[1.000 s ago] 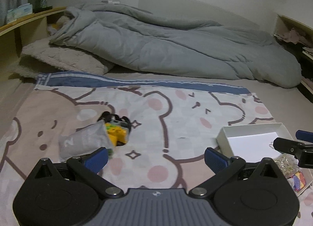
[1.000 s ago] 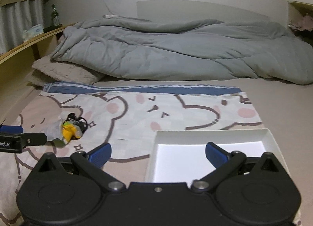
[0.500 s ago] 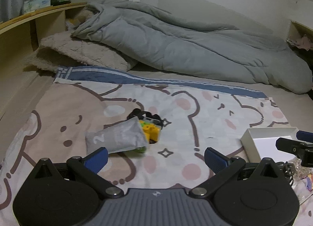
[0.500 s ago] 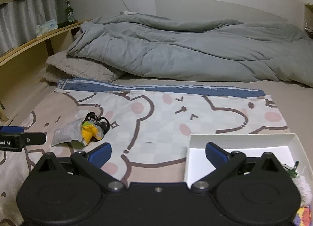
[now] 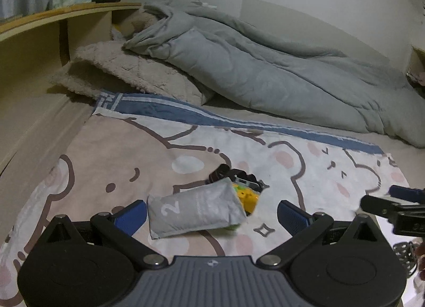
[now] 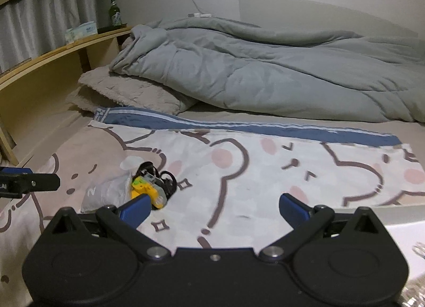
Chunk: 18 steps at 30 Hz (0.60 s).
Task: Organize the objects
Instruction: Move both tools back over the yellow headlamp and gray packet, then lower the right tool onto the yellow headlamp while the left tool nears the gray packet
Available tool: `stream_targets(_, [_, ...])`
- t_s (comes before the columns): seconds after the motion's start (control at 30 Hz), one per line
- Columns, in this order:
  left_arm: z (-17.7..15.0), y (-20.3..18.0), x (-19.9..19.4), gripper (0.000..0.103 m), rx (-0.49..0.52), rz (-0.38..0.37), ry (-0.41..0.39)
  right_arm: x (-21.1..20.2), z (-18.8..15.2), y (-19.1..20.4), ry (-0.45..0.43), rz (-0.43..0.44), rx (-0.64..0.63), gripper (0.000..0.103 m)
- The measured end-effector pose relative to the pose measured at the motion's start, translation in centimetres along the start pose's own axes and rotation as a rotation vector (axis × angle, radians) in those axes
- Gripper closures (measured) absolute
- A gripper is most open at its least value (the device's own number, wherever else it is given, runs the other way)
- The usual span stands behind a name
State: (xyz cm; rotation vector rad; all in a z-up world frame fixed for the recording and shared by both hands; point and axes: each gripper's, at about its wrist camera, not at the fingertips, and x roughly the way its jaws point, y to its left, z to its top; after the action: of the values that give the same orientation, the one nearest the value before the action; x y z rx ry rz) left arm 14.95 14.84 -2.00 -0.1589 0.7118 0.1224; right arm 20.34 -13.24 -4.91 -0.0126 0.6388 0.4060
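Grey pouch (image 5: 195, 208) is lying crosswise just ahead of our wide-open, empty left gripper (image 5: 212, 214), nearer than our open right gripper (image 6: 213, 207).

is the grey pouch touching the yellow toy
Touching. The left wrist view shows the grey pouch lying over the yellow toy, overlapping its edge with no gap.

Grey pouch (image 5: 195, 211) flat beside yellow toy (image 5: 248, 196)

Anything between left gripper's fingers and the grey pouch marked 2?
Nothing. In the left wrist view the open left gripper faces the grey soft pouch marked 2; only bare bear-print sheet lies between.
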Motion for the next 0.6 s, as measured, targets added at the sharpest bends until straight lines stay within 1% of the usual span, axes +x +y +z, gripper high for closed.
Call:
stream_targets(0.2, [0.3,2.4,1.7,0.002,-0.063,0.005,-0.002,4.4,0.6,2.1,-0.008,0.042,-0.007,0.0])
stream_targets(0.33, [0.2,3.9,3.0,0.004,-0.115,0.006,0.024,7.9,0.8,3.6,0.016,0.059,-0.018,0.001])
stream_targets(0.43, [0.1,5.1,3.8,0.004,-0.146,0.029,0.044,10.4,1.0,4.3,0.048,0.053,-0.012,0.009])
stream_targets(0.5, [0.1,6.0,4.3,0.005,-0.175,0.046,0.057,11.9,1.1,5.0,0.069,0.05,-0.02,0.012])
stream_targets(0.53, [0.2,6.4,4.6,0.006,-0.194,0.054,0.064,12.7,1.2,5.5,0.079,0.051,-0.032,0.022])
stream_targets(0.57, [0.2,6.9,4.8,0.008,-0.22,0.059,0.072,13.2,1.3,6.0,0.086,0.053,-0.042,0.035])
stream_targets(0.6, [0.2,7.3,4.9,0.013,-0.247,0.059,0.078,13.7,1.5,6.5,0.097,0.068,-0.048,0.041])
